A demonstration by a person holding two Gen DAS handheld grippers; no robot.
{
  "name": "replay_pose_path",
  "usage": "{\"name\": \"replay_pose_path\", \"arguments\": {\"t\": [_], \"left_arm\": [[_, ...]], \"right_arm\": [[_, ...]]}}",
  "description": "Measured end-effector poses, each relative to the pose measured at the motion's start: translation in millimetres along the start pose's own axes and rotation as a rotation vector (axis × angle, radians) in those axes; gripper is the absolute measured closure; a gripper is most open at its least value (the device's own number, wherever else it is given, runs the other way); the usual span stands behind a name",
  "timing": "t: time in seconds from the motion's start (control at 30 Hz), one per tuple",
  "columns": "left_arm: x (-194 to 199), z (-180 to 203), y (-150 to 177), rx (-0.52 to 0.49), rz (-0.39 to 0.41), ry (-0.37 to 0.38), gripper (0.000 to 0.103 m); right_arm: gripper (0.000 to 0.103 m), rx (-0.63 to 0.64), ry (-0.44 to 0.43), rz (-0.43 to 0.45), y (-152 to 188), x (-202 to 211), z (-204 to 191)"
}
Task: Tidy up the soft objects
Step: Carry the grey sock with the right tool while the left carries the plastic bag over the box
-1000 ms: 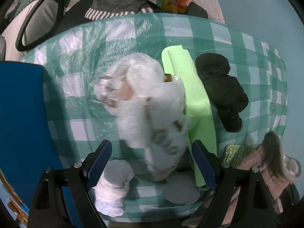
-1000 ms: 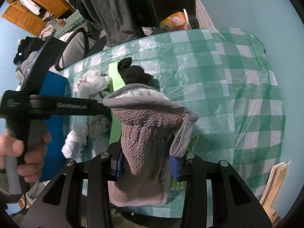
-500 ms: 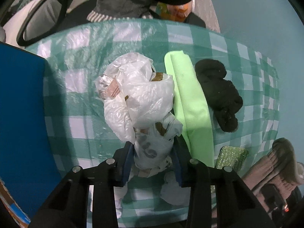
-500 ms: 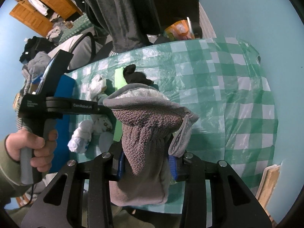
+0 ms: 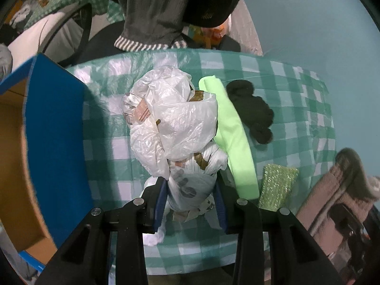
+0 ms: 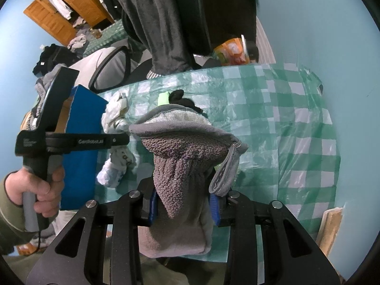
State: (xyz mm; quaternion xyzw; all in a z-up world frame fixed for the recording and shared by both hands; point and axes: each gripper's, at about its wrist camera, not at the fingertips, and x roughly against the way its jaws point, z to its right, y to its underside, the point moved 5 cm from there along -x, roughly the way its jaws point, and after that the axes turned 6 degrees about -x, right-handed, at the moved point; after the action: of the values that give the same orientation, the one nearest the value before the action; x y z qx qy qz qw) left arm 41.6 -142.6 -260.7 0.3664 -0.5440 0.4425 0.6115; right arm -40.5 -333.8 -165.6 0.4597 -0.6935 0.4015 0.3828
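Note:
A crumpled bundle of white plastic bags (image 5: pixel 175 118) hangs over the green checked table (image 5: pixel 296 109), and my left gripper (image 5: pixel 190 197) is shut on its printed lower end. A lime-green cloth (image 5: pixel 235 137), a black knitted item (image 5: pixel 254 114) and a glittery green sponge (image 5: pixel 276 185) lie on the table to its right. My right gripper (image 6: pixel 182 204) is shut on a grey knitted mitt (image 6: pixel 185 156), held above the table's near edge. That mitt (image 5: pixel 337 190) also shows at the right edge of the left wrist view.
An open blue cardboard box (image 5: pixel 57 142) stands at the table's left side. A smaller white bag wad (image 6: pixel 114 168) lies beside it. A person's hand (image 6: pixel 40 190) holds the left gripper's handle. A chair draped with dark clothes (image 6: pixel 166 23) stands behind the table.
My left gripper went from wide open to shut on the plastic bag bundle and has risen with it. The right gripper with the mitt has lifted slightly.

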Motion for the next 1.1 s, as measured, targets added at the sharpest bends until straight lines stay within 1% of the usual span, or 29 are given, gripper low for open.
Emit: {"name": "replay_pose_path", "arguments": {"t": [0.27, 0.57, 0.9, 1.1], "left_arm": [[34, 8, 13, -0.051, 0.063, -0.012, 0.066], [70, 12, 25, -0.077, 0.13, -0.017, 0.066], [95, 2, 40, -0.074, 0.168, -0.038, 0.066], [105, -11, 49, -0.043, 0.175, -0.04, 0.066]], "right_arm": [[0.071, 0.007, 0.006, 0.028, -2, 12, -6], [0.073, 0.043, -0.021, 0.061, -11, 32, -21], [0.077, 0.099, -0.066, 0.098, -21, 46, -47], [0.077, 0.131, -0.094, 0.104, -26, 49, -68]]}}
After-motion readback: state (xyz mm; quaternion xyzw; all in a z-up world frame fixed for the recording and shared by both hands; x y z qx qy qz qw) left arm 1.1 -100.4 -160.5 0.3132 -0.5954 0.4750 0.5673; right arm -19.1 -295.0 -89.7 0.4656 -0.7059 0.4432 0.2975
